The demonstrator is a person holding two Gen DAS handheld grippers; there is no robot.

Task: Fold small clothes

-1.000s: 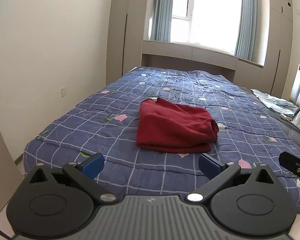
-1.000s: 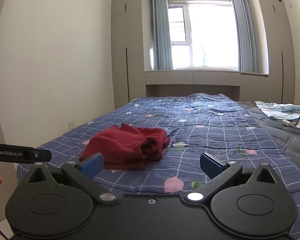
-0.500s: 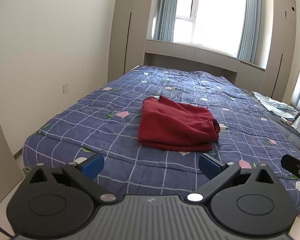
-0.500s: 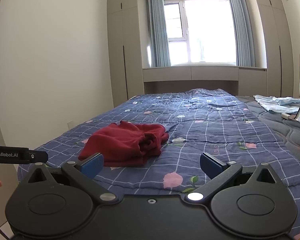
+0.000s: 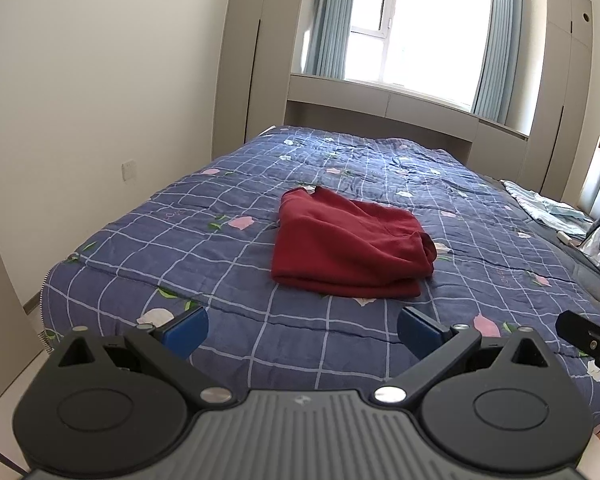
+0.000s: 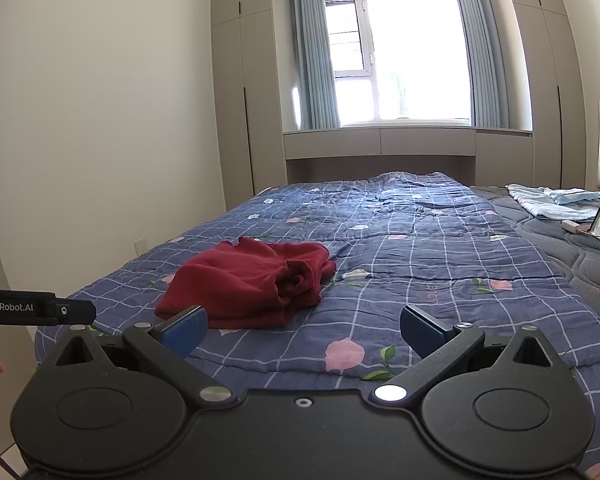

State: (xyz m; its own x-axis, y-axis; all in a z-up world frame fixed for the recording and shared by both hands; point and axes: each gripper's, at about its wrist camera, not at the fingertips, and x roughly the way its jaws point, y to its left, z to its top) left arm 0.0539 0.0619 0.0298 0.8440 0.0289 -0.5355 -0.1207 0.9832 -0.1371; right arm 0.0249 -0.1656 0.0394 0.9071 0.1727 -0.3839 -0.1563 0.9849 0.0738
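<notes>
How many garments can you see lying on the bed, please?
2: a red garment folded on the quilt near the bed's foot, and a pale blue one crumpled at the far right by the headboard. More may lie hidden beyond the right edge.

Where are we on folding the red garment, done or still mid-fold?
Looks done: the red garment lies folded in stacked layers on the blue quilt. In hand: nothing; left gripper and right gripper are both open, short of it. Left: the light blue clothes lie unfolded at the far right.
</notes>
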